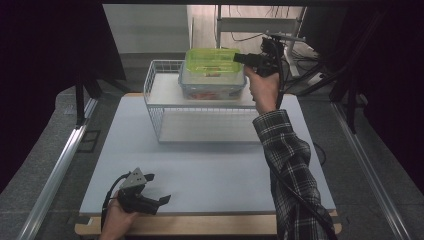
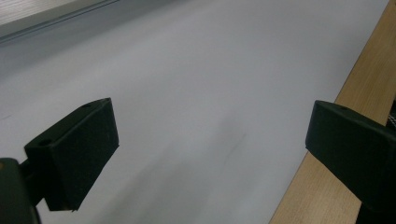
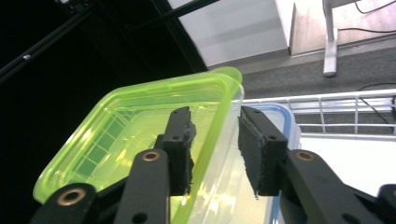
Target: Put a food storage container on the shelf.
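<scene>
Nearest, the left gripper point(image 1: 152, 196) is being rested open and empty on the white table point(image 1: 210, 170). Farther off, the green-lidded container point(image 3: 140, 135), stacked on a blue-lidded box point(image 1: 212, 86) atop the wire rack point(image 1: 165, 107), is being released: the right gripper point(image 3: 215, 154) straddles its rim, pads apart. A clean backward withdrawal is probably being called for next.

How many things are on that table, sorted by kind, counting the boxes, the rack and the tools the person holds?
Plastic boxes: 2, a green-lidded box atop a blue-rimmed box
Wire racks: 1, the white wire rack
Hand-held grippers: 2, the left hand-held gripper and the right hand-held gripper
Total: 5
</scene>
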Motion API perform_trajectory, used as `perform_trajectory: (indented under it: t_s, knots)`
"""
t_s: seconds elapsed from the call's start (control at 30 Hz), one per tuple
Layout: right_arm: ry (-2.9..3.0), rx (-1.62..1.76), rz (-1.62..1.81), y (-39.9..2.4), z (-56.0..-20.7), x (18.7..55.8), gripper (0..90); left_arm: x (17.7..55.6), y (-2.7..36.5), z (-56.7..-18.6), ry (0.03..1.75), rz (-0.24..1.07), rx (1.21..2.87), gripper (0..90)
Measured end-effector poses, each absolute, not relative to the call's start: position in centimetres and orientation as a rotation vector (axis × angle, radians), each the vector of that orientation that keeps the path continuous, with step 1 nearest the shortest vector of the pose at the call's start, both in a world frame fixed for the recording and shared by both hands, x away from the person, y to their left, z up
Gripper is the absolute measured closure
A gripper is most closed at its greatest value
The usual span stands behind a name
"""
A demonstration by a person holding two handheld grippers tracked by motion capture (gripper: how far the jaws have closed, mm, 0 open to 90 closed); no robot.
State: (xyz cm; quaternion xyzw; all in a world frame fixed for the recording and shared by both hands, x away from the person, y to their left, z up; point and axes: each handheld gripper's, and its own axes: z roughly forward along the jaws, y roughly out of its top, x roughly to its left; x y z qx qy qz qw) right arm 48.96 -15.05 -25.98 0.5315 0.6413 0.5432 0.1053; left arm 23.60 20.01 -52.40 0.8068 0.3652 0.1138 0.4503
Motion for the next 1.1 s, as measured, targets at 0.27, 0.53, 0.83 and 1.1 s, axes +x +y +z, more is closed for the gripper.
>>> perform_trajectory:
  t_s: [0.27,0.53,0.83,1.1]
  knots:
    - [1.944,1.486,1.621,-16.3,-25.4,47.9,46.8,23.6,19.9,-52.4,0.902,0.285,2.000,2.5]
    - [2.017,1.412,1.628,-17.7,-25.6,46.6,37.4,23.6,19.9,-52.4,0.902,0.287,2.003,2.5]
    - [2.062,1.320,1.544,-18.8,-25.7,45.0,28.3,23.6,19.8,-52.4,0.904,0.286,2.004,2.5]
    - [2.097,1.260,1.505,-19.6,-26.5,43.8,23.1,23.6,19.8,-52.5,0.904,0.288,2.005,2.6]
